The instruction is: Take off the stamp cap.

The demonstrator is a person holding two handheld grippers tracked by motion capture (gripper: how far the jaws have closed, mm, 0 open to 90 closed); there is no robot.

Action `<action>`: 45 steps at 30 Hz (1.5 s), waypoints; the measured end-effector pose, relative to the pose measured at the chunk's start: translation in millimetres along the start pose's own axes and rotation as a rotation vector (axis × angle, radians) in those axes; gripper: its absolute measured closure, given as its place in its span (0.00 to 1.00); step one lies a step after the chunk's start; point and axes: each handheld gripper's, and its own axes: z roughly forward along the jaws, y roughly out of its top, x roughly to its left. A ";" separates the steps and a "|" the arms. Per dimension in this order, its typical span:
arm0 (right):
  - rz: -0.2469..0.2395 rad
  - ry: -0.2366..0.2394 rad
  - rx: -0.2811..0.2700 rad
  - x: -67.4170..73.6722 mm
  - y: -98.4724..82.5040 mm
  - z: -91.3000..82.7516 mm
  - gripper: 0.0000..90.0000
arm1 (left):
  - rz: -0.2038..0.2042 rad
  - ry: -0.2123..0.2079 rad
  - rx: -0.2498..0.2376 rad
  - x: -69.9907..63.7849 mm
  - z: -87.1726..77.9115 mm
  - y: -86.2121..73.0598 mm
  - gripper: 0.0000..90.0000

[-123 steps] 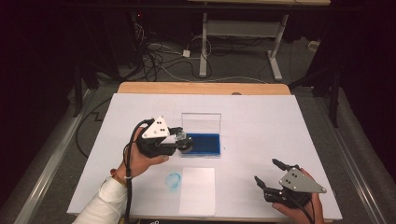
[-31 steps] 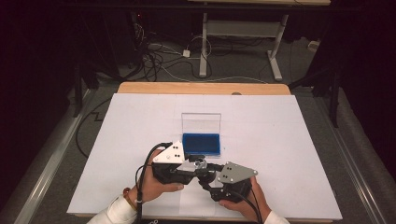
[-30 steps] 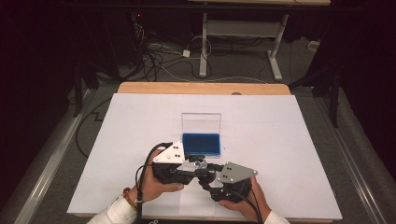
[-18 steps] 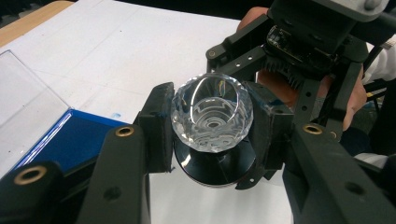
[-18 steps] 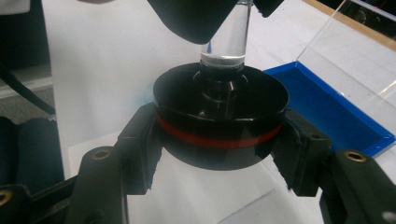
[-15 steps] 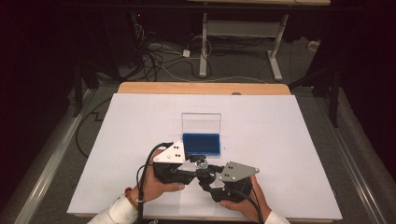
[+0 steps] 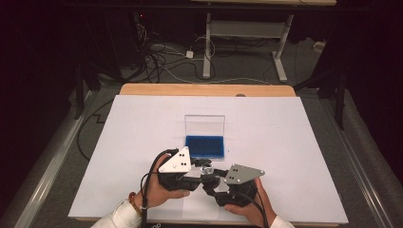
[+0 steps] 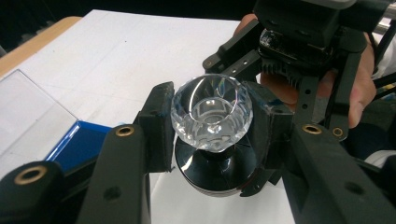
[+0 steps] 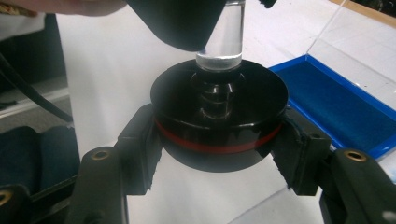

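White tabletop (image 7: 142, 142): blue ink pad (image 7: 205, 146) just beyond; left gripper (image 7: 205, 167) clamps stamp's crystal knob (image 8: 212, 112), right gripper (image 7: 209, 179) its black base (image 9: 219, 116).

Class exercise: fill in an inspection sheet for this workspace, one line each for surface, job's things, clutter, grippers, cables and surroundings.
Surface: white table with a wooden far edge, lying flat.
Job's things: a stamp with a faceted clear knob on a black base with a red band; an open blue ink pad, its clear lid upright behind it.
Clutter: nothing seen.
Grippers: left gripper shut on the knob; right gripper shut on the base; they meet just in front of the pad.
Cables: one trails from each gripper; loose cables lie on the floor beyond the table.
Surroundings: dark room, white desk frame at the back.
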 end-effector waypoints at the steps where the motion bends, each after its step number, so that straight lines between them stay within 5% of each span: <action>1: 0.000 -0.002 0.005 0.2 -0.3 0.3 0.43 | 0.002 0.002 -0.003 -0.3 0.3 -0.3 0.61; 10: -0.010 -0.020 0.018 0.6 -2.0 3.0 0.43 | -0.019 0.024 -0.002 -0.9 0.8 -3.4 0.61; 14: -0.038 -0.043 -0.002 -0.4 -0.3 -2.8 0.43 | -0.094 -0.017 -0.042 8.4 -2.2 -6.6 0.61; 27: -0.052 -0.031 0.016 1.6 2.6 -5.6 0.44 | -0.148 -0.083 -0.079 17.8 -3.9 -8.6 0.61; 30: -0.153 -0.004 0.047 21.4 3.2 1.4 0.43 | -0.139 -0.027 -0.086 25.0 -10.6 -7.6 0.61; 45: -0.147 -0.059 0.065 4.6 -6.7 -12.3 0.43 | -0.112 0.044 -0.053 28.1 -23.0 -8.8 0.61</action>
